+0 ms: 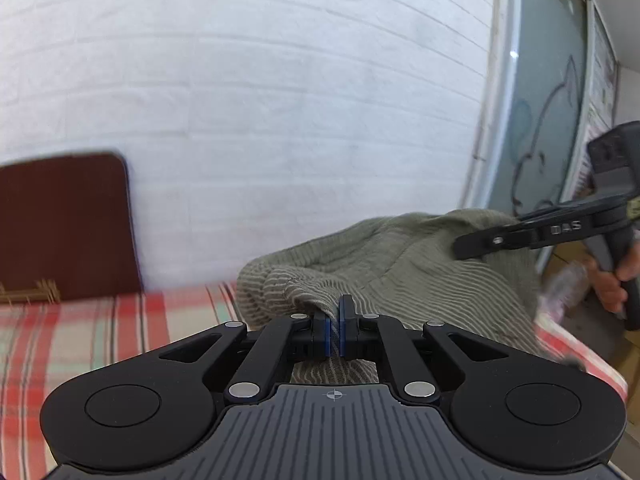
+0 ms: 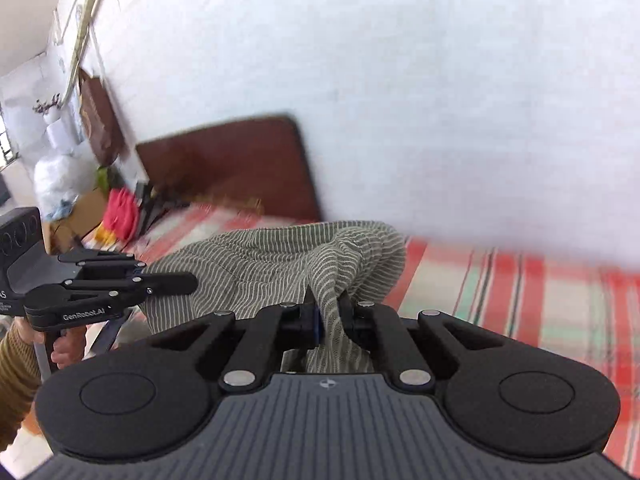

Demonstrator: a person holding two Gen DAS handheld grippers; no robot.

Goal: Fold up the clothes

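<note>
The grey-green striped garment (image 1: 400,264) is hanging bunched between the two grippers, its long axis running roughly from the lower centre toward the right edge of the left wrist view, above the plaid-covered bed (image 1: 100,332). In that view the left gripper (image 1: 334,330) is pinching a fold of the cloth, its blue-padded fingers (image 1: 327,334) pressed together on it at lower centre. In the right wrist view the right gripper (image 2: 328,320) is clamping another fold, the fabric rising from between its fingers into a draped hump at frame centre. A hand (image 1: 612,284) is gripping the right gripper's handle at the right edge.
</note>
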